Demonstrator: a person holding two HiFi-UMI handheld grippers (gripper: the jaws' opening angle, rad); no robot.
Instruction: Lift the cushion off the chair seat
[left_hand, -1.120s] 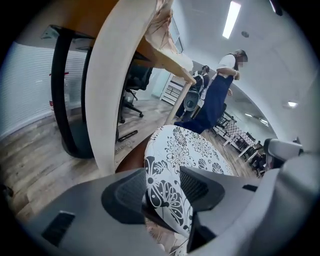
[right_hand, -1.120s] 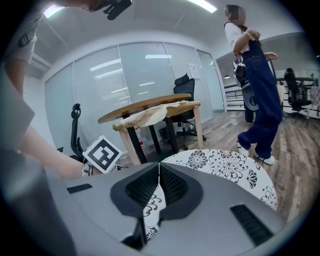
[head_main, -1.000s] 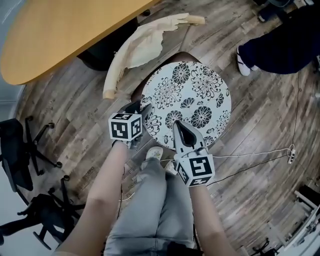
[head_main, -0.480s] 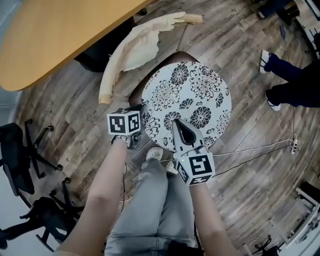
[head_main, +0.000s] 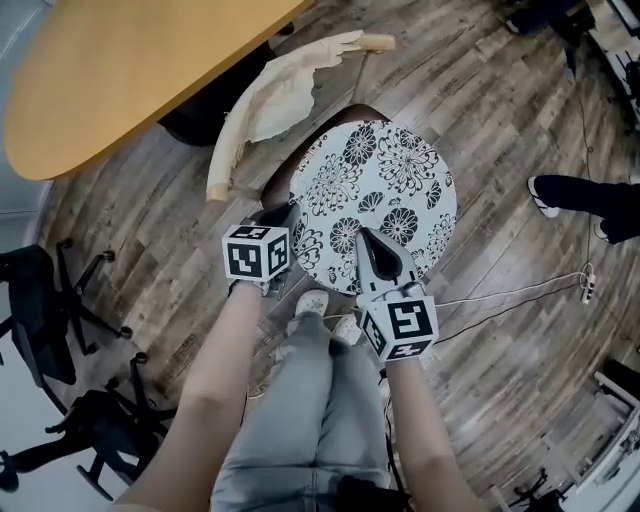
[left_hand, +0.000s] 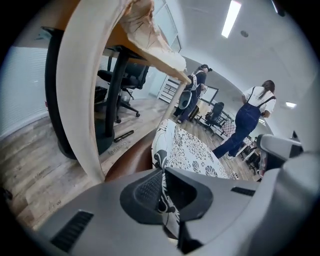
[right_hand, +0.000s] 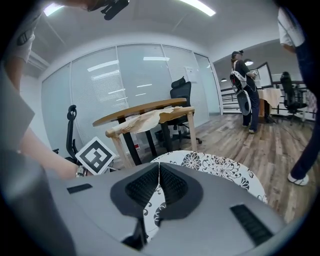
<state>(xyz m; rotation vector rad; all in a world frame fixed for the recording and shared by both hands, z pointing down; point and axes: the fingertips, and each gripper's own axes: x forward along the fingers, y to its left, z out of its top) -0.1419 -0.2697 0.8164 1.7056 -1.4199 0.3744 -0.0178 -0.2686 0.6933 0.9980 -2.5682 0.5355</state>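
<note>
left gripper (head_main: 284, 218) fingers clamped on cushion (head_main: 385, 180) edge | right gripper (head_main: 366, 238) fingers clamped likewise

The round floral cushion (head_main: 375, 195) is seen lying on the brown chair seat (head_main: 277, 188). Its near edge is met, and apparently clamped, by the left gripper (head_main: 285, 216) and the right gripper (head_main: 367, 238).

My head camera looks steeply down on the round black-and-white floral cushion (head_main: 385, 190). Cameras on my left gripper (head_main: 284, 216) and right gripper (head_main: 366, 238) sit close at its near edge, looking across it; all 3 views share it.
</note>
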